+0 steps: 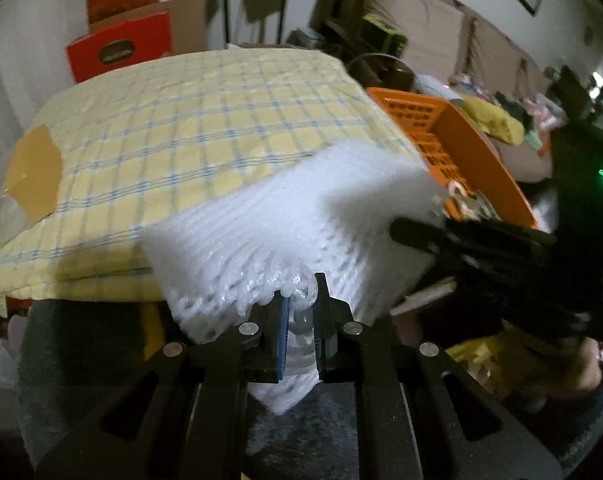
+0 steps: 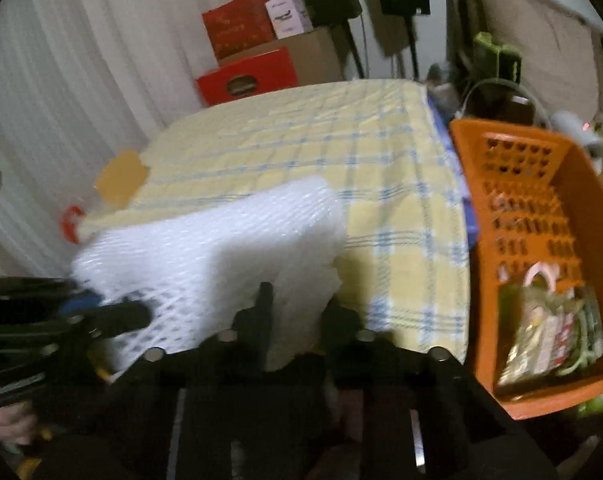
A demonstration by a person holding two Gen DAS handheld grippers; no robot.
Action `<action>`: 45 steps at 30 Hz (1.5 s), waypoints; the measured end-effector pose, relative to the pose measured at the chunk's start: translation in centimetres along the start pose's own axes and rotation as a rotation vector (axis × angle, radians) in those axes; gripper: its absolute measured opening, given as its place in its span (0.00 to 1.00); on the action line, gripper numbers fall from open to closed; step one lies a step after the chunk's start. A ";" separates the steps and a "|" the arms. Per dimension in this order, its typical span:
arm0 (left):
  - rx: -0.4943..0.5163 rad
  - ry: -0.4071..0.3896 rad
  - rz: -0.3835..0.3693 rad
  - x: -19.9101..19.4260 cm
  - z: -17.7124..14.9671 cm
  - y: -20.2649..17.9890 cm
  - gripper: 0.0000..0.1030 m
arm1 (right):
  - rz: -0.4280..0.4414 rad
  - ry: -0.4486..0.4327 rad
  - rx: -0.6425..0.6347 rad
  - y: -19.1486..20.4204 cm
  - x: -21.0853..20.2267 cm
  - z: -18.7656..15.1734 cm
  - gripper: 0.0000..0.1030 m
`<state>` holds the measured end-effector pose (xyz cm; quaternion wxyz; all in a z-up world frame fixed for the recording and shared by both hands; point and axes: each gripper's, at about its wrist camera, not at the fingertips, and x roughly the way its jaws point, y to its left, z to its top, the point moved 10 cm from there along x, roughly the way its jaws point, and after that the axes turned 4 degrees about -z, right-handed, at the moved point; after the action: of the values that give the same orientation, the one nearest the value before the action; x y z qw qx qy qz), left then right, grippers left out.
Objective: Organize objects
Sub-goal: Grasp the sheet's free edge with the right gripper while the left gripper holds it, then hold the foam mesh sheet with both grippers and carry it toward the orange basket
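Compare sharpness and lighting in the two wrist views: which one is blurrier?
Right wrist view: blurrier, with the right gripper nearly a dark silhouette and the foam and basket smeared. Left wrist view: the left gripper and its grip on the foam read fairly crisp; the cloth is soft. Both: dim, fisheye-bent edges.

Left gripper (image 1: 299, 300) fingers nearly closed, pinching. Right gripper (image 2: 297, 304) fingers also clamped, side by side.
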<state>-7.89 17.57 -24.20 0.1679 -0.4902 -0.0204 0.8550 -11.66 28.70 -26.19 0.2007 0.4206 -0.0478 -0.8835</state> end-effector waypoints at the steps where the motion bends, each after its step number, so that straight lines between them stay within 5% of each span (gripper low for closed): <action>1: -0.013 0.001 0.021 0.2 0.1 0.6 0.10 | 0.032 0.020 -0.043 1.1 0.0 -0.3 0.16; 5: -0.039 0.004 0.020 0.3 0.1 1.9 0.10 | 0.025 0.045 -0.151 3.1 -0.1 -0.8 0.22; 7: -0.022 0.002 0.010 0.1 0.1 1.5 0.09 | 0.036 0.027 -0.115 2.9 0.0 -0.4 0.42; 9: 0.000 -0.001 0.001 -0.1 0.0 0.8 0.09 | 0.045 0.016 -0.065 2.3 0.4 -0.3 0.53; 11: 0.024 -0.003 -0.004 -0.1 0.0 0.1 0.09 | 0.035 -0.004 -0.032 1.8 0.7 -0.2 0.42; 12: 0.030 -0.008 -0.007 -0.2 0.0 -0.1 0.09 | 0.038 -0.013 -0.029 1.8 0.8 -0.1 0.20; 13: 0.034 -0.013 -0.008 -0.3 0.0 -0.2 0.09 | 0.047 -0.017 -0.026 1.9 0.8 0.1 0.17; 24: 0.011 -0.207 0.009 -6.3 4.1 -0.8 0.09 | -0.057 -0.145 -0.106 4.2 -4.5 3.2 0.15; 35: 0.021 -0.262 -0.022 -10.2 6.0 -2.4 0.09 | -0.116 -0.239 -0.099 5.6 -10.8 5.7 0.15; 45: 0.083 -0.364 0.031 -13.3 6.9 -5.3 0.09 | -0.187 -0.357 -0.075 5.5 -15.2 7.1 0.15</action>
<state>-6.18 19.44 -8.50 0.1682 -0.3202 -0.0078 0.9323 -6.73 29.05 -9.21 0.1219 0.2523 -0.0103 -0.9599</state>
